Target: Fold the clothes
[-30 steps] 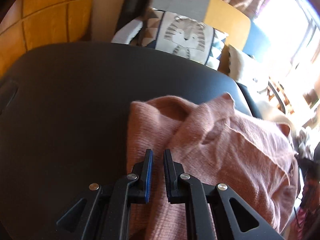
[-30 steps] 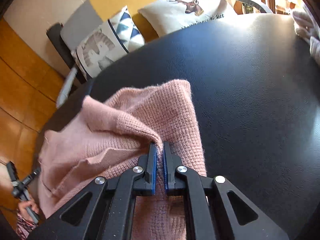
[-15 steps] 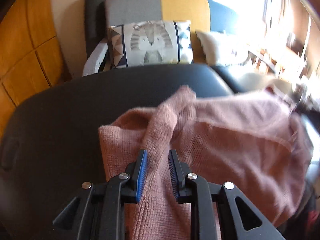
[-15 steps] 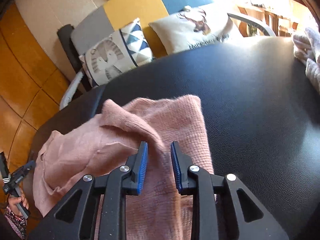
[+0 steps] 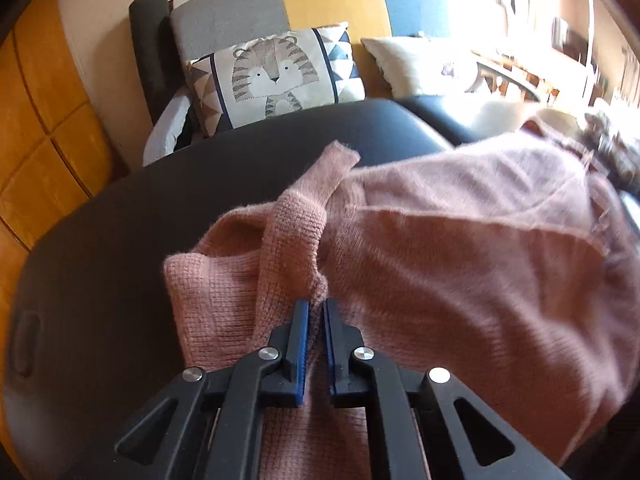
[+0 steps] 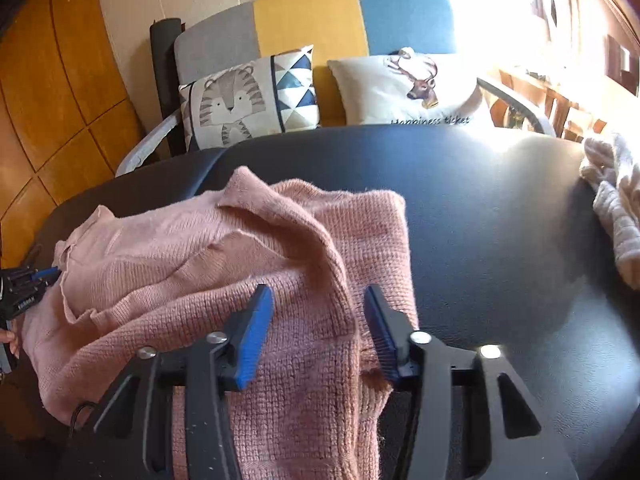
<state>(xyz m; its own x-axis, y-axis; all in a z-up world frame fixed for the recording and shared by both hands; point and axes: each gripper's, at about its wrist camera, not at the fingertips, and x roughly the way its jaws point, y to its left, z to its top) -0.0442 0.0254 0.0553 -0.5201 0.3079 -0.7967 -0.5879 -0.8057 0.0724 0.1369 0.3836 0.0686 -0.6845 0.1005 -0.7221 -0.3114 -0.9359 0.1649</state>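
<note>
Sofa behind black table (image 5: pixel 120 240). Left view: my left gripper (image 5: pixel 316 308) pinched shut on sweater (image 5: pixel 440 272), heaped by the table's near edge. Right view: my right gripper (image 6: pixel 318 300) opening, sweater (image 6: pixel 200 256) fold between pads, ungripped.

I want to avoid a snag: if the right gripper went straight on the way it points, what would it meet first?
Most likely the pink sweater: the right gripper is opening over a raised fold of it, with the black table beyond.
</note>
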